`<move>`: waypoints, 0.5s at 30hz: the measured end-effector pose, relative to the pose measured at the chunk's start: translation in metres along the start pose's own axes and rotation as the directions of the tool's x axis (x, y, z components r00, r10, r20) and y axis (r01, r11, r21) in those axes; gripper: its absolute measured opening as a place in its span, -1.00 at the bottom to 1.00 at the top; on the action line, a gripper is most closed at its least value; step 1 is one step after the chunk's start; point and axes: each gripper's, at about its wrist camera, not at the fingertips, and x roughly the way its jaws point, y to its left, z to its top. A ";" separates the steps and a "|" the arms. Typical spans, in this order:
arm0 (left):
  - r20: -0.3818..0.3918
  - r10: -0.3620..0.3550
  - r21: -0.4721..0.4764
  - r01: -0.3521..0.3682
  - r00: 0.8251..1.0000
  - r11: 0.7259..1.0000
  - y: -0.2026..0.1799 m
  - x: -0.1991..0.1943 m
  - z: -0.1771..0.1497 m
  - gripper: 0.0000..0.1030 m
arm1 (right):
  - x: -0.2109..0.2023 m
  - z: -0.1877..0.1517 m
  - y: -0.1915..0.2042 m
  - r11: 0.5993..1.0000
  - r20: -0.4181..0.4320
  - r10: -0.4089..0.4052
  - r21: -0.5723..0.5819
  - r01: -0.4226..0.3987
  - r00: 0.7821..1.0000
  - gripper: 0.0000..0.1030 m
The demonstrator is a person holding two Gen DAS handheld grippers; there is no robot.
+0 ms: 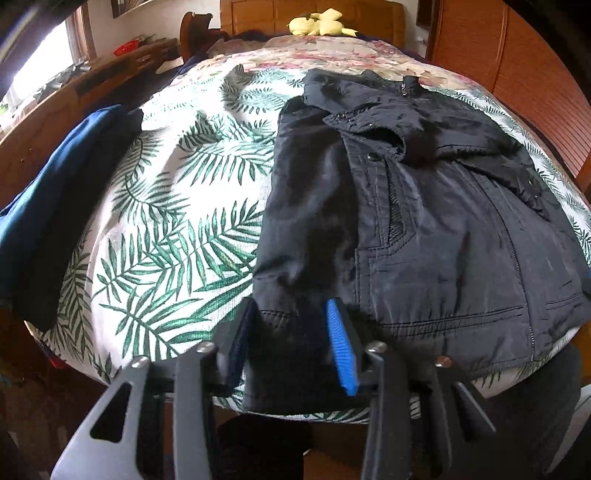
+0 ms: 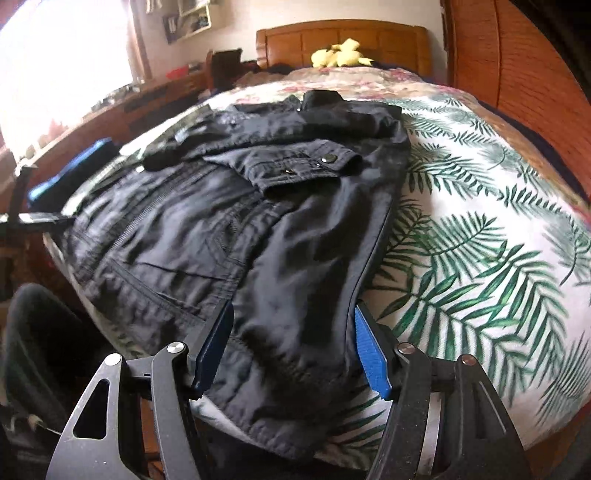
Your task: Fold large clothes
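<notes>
A black jacket (image 1: 424, 221) lies spread on the leaf-print bed cover (image 1: 177, 206), collar toward the headboard and hem at the near edge of the bed. My left gripper (image 1: 291, 306) stands over the jacket's near left corner with dark cloth between its fingers; the pads do not visibly press on it. In the right wrist view the same jacket (image 2: 221, 221) has one sleeve folded across the chest. My right gripper (image 2: 293, 310) is open wide, straddling the jacket's near right side at the hem, on the bed cover (image 2: 461, 221).
A folded blue garment (image 1: 55, 192) lies on the bed's left edge, and the right wrist view shows that blue garment (image 2: 74, 166) too. A yellow plush toy (image 1: 321, 26) sits by the wooden headboard (image 2: 343, 37). A wooden wardrobe (image 1: 517, 74) stands to the right.
</notes>
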 end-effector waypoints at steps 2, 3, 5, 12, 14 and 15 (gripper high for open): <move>0.016 0.014 0.017 -0.015 1.000 1.000 -0.002 -0.008 0.001 -0.66 | -0.003 -0.001 -0.002 1.000 0.021 0.012 0.025 -0.013 1.000 0.09; 0.027 -0.003 0.015 0.002 1.000 1.000 -0.003 -0.013 0.002 -0.75 | -0.004 0.000 -0.003 0.999 0.028 0.017 0.036 -0.018 0.999 0.07; 0.050 -0.019 0.013 0.019 0.999 1.000 -0.005 -0.024 0.004 -0.82 | -0.005 0.000 -0.006 0.997 0.038 0.040 0.062 -0.042 0.998 0.04; 0.097 -0.017 0.019 0.015 0.995 1.000 -0.015 -0.043 0.014 -0.89 | -0.009 0.003 -0.007 0.997 0.033 0.052 0.047 -0.054 0.998 -0.20; 0.105 -0.029 0.026 0.026 0.994 0.999 -0.020 -0.048 0.018 -0.89 | -0.010 0.005 -0.007 0.998 0.031 0.053 0.031 -0.054 0.998 -0.47; 0.107 -0.033 0.036 0.029 0.994 0.999 -0.022 -0.049 0.020 -0.88 | -0.011 0.006 -0.008 0.998 0.031 0.050 0.027 -0.051 0.998 -0.49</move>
